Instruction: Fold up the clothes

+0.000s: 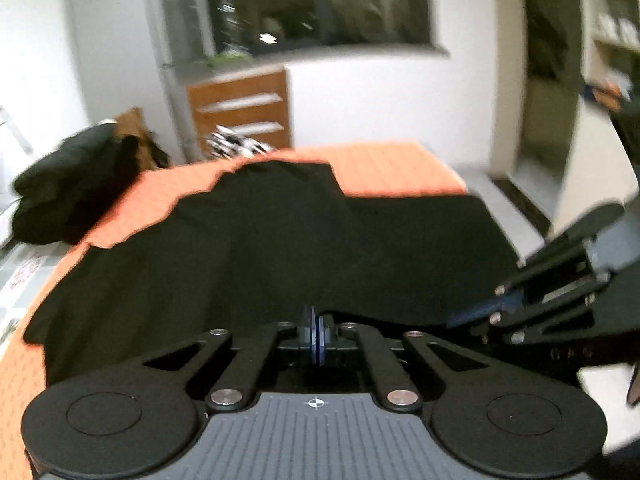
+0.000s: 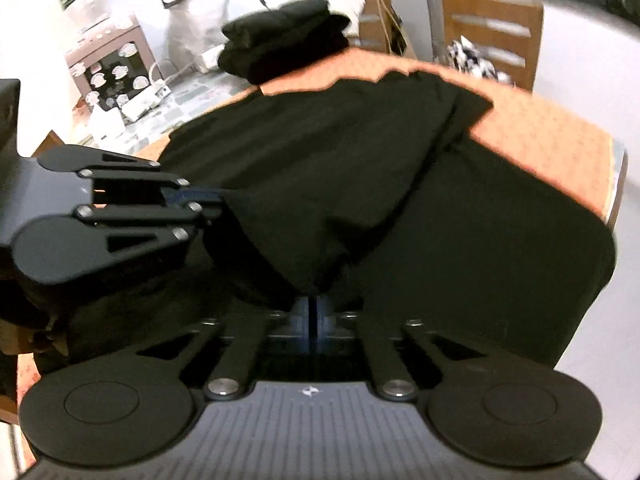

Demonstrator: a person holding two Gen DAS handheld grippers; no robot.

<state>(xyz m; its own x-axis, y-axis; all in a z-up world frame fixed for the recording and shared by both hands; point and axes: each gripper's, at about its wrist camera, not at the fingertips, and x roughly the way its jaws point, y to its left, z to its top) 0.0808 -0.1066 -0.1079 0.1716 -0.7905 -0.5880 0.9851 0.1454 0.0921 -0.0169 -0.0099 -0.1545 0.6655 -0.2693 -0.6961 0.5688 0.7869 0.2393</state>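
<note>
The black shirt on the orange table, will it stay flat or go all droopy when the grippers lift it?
Probably droopy: the black shirt already bunches into soft folds where the right gripper pinches it. It likely weighs little, as the left gripper holds just its edge. The far end may drag across the orange table.

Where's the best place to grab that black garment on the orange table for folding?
By its near hem, from the table's near side. The black garment lies spread flat there, and the left gripper and right gripper pinch that edge.

Right claw (image 2: 314, 312) pinched shut on the black garment (image 2: 340, 168)

Fabric bunches up at the tips, draped over the orange surface (image 2: 552, 148); left claw (image 2: 212, 204) grips its edge nearby.
</note>
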